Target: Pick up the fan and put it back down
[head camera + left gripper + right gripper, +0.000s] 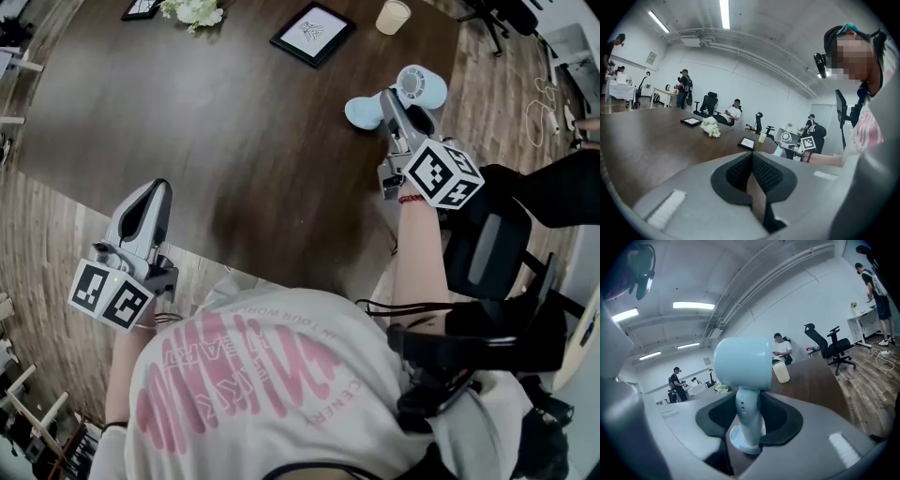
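Observation:
A small pale blue fan (418,86) is at the right side of the dark wooden table (234,141), its round head away from me and its base (363,112) to the left. My right gripper (394,111) is shut on its stem. In the right gripper view the fan (743,364) stands upright between the jaws, and the right gripper (749,420) has its pads against the stem just above the base, which seems to sit on the tabletop. My left gripper (155,187) hovers at the table's near edge, jaws together and holding nothing. The left gripper (752,161) shows only tabletop beyond its pads.
A black picture frame (312,33), a pale cup (393,16), white flowers (194,11) and a second frame (141,9) lie at the table's far side. A black office chair (487,248) stands at my right. Several people and chairs (708,104) are further off in the room.

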`<act>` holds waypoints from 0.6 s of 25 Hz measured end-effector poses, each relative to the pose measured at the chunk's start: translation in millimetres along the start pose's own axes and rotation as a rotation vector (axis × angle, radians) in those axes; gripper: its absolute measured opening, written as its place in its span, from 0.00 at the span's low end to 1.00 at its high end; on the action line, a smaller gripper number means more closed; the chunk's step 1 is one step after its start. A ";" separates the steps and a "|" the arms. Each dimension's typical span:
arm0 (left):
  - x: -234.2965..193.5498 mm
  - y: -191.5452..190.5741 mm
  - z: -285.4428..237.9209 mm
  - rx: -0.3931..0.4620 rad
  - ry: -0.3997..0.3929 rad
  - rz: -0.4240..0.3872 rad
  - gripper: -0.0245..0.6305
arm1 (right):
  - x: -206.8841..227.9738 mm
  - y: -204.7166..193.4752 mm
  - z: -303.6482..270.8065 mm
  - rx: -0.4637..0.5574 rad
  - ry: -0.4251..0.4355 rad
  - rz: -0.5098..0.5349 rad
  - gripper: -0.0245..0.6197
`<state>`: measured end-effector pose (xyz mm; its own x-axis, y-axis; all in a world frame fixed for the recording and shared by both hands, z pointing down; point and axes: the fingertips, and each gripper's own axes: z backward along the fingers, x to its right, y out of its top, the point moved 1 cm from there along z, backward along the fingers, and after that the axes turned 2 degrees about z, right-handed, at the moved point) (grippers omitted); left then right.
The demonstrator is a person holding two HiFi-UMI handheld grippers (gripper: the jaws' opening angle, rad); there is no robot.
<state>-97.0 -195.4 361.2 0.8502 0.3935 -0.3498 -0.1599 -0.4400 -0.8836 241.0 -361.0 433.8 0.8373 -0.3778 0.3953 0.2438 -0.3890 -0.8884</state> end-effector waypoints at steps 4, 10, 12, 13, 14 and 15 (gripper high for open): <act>0.4 -2.5 1.1 -0.003 0.011 0.004 0.06 | 1.7 -4.7 -1.0 -0.011 0.001 -0.006 0.27; 1.1 -3.3 0.2 0.001 0.007 0.002 0.06 | -0.4 -8.1 -2.4 -0.014 0.008 0.002 0.27; 0.6 -3.7 -0.9 0.000 0.005 0.002 0.06 | -1.7 -8.6 -4.1 -0.016 0.007 0.009 0.27; 0.2 -4.2 -1.5 -0.001 0.004 0.003 0.06 | -2.2 -9.2 -5.0 -0.018 0.006 0.012 0.28; 0.0 -4.7 -2.3 -0.002 0.003 0.004 0.06 | -2.5 -9.4 -5.9 -0.018 0.005 0.016 0.28; -0.1 -5.1 -3.1 -0.004 0.003 0.005 0.06 | -2.6 -8.8 -6.7 -0.017 0.004 0.021 0.28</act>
<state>-94.6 -195.7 366.7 0.8507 0.3889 -0.3537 -0.1627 -0.4450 -0.8806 233.4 -362.2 442.2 0.8401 -0.3893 0.3776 0.2180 -0.3952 -0.8924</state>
